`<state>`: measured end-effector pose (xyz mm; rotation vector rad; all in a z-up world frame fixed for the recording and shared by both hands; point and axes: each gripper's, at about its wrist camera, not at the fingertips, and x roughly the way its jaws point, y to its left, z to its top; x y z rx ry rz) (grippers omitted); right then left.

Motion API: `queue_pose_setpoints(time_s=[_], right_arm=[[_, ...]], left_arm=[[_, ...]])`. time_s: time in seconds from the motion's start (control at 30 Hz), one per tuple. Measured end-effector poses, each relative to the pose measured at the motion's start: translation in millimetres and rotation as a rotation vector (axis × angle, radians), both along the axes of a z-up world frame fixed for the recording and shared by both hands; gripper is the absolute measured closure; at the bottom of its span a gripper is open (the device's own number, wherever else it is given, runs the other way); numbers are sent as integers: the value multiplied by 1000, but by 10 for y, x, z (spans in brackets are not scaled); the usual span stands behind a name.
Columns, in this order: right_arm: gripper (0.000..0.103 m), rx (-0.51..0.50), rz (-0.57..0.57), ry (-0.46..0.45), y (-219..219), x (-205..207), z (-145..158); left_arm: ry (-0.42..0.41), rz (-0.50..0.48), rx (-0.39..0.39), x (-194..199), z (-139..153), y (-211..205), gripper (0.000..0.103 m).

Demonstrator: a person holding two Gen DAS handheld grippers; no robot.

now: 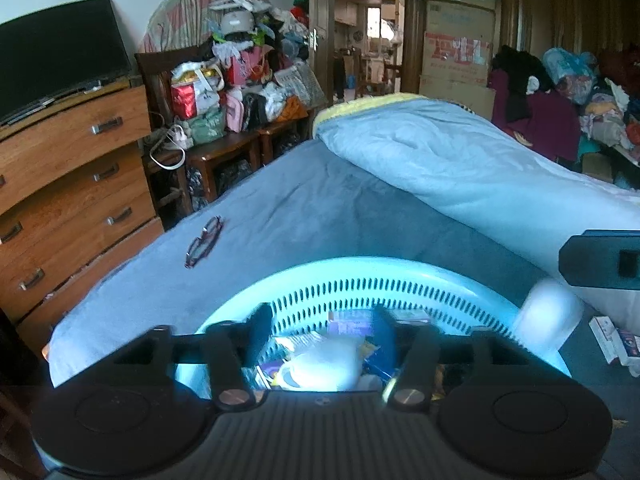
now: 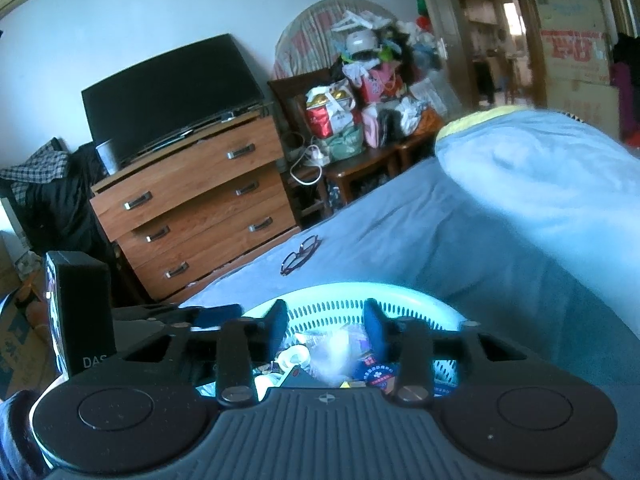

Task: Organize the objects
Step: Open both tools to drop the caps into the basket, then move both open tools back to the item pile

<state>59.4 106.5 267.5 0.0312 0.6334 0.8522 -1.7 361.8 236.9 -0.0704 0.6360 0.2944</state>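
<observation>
Turquoise plastic glows right under both your tools: the basket [image 1: 400,276] sits on the bed [image 1: 320,208], already crowded with boxes, packets and a white cup [image 1: 320,364]. Your left gripper [image 1: 324,330] hangs over it with the jaws apart and nothing pressed between the pads; the cup lies below the gap, not in it. Your right gripper [image 2: 326,322] is likewise parted over the heap, and I see no item pinched there, only a blurred pale shape under the gap.

Watch the leftovers. Glasses [image 1: 204,242] lie well apart on the sheet, near the bed's edge by the dresser [image 1: 72,184]. Nudge them sideways on that soft cloth and they may slide off; clamp on a lens and you could bend the frame. Small boxes [image 1: 612,338] rest just beside the basket at the right. The heap looks loose, so anything dropped on top may roll out or tip the cup. Both tools share one small space and could knock together.
</observation>
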Motion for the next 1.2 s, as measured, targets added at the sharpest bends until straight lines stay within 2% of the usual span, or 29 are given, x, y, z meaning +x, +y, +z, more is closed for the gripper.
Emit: queue_pose_setpoints(time_s=[0.1, 0.13, 0.17, 0.2, 0.23, 0.3, 0.33, 0.37, 0.47, 0.57, 0.63, 0.73, 0.83, 0.93, 1.03, 1.1, 1.2], right_arm=[[52, 2, -2, -7, -5, -4, 8], [47, 2, -3, -10, -10, -8, 9], [39, 3, -6, -15, -13, -14, 9], [33, 5, -11, -25, -20, -31, 12], [22, 4, -18, -44, -35, -58, 23], [12, 3, -53, -122, -114, -186, 34], [4, 12, -83, -174, -197, -299, 15], [0, 18, -112, -211, -271, -398, -21], [0, 43, -199, -282, -624, -684, -234], [0, 45, -327, -291, -1119, -906, -582], [0, 40, -399, -256, -1457, -986, -847], [1, -27, -516, -168, -1991, -1006, -1292], [2, -69, -652, -110, -2534, -980, -1658], [6, -88, -753, -72, -2982, -826, -1908], [8, -49, -846, -44, -3454, -503, -2045], [10, 0, -892, -3, -3815, -244, -2168], [20, 15, -938, 26, -4191, 169, -2403]], left_arm=[[-7, 3, 0, 2, 8, 8, 34], [-11, 4, 0, 1, 10, 10, 28], [-18, 7, 2, -4, 15, 11, 23], [-27, 6, 6, -16, 18, 10, 14], [-47, 3, 14, -38, 23, -3, 6], [-97, 6, 38, -108, 42, -40, 0], [-132, 4, 35, -159, 55, -59, 0], [-169, -3, 8, -212, 65, -63, 0], [-284, -1, -90, -374, 70, -126, 0], [-313, -40, -134, -453, 77, -352, 0], [-316, -123, -141, -494, 71, -593, 0], [-306, -278, -119, -568, 39, -1108, 0], [-281, -405, -135, -629, -131, -1602, 0], [-206, -481, -142, -579, -438, -2010, 0], [-132, -531, -132, -487, -733, -2312, 0], [-108, -553, -127, -406, -877, -2456, 0], [-109, -564, -108, -253, -1058, -2640, 0]])
